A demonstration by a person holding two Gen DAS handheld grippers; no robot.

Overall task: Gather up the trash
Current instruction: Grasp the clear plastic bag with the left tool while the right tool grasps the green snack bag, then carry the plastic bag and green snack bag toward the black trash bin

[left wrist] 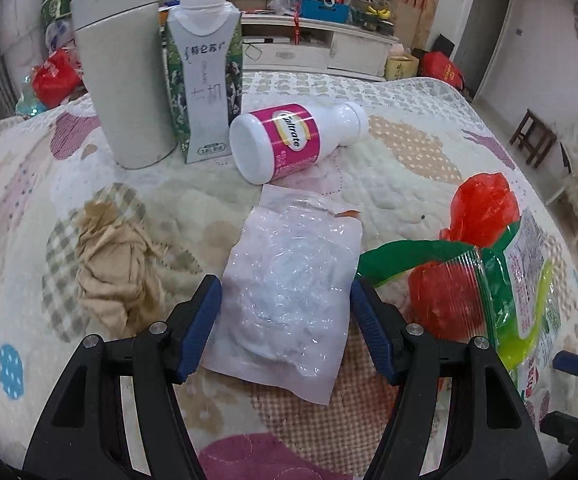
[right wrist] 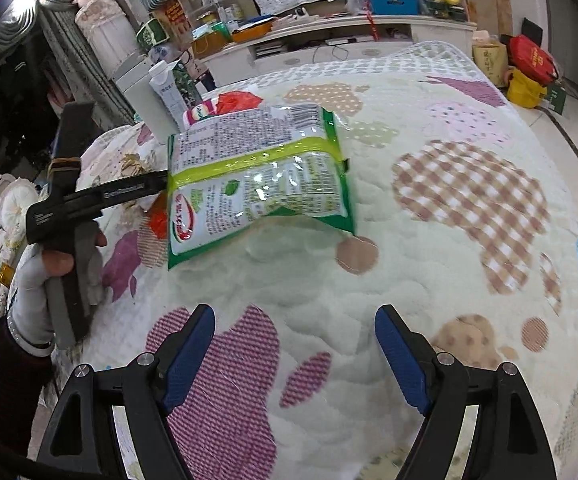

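**Operator:** Left tool (left wrist: 286, 298) has its jaws spread wide, one on each side of the clear plastic pouch (left wrist: 289, 292) lying flat on the quilt (left wrist: 409, 168); nothing is clamped yet. My right tool (right wrist: 295, 340) is spread apart too, hovering over bare quilt with nothing between its pads.

**Supervisor:** So how much is collected?

**Operator:** By my reckoning, hardly any. The green snack bag (right wrist: 257, 176) sits open with a red plastic bag (left wrist: 477, 208) bunched at its mouth, so it may be serving as the trash sack, though I can't confirm that. Left lying out are the pouch, a crumpled beige tissue (left wrist: 113, 268), and a tipped-over white bottle (left wrist: 289, 142). A milk carton (left wrist: 205, 76) and a grey cylindrical bin (left wrist: 123, 80) stand upright behind them.

**Supervisor:** Any labels?

**Operator:** The bottle's pink band reads "Caltrate". The carton carries Chinese characters I can't read reliably. The snack bag's back has a barcode and dense small print, too fine to make out.
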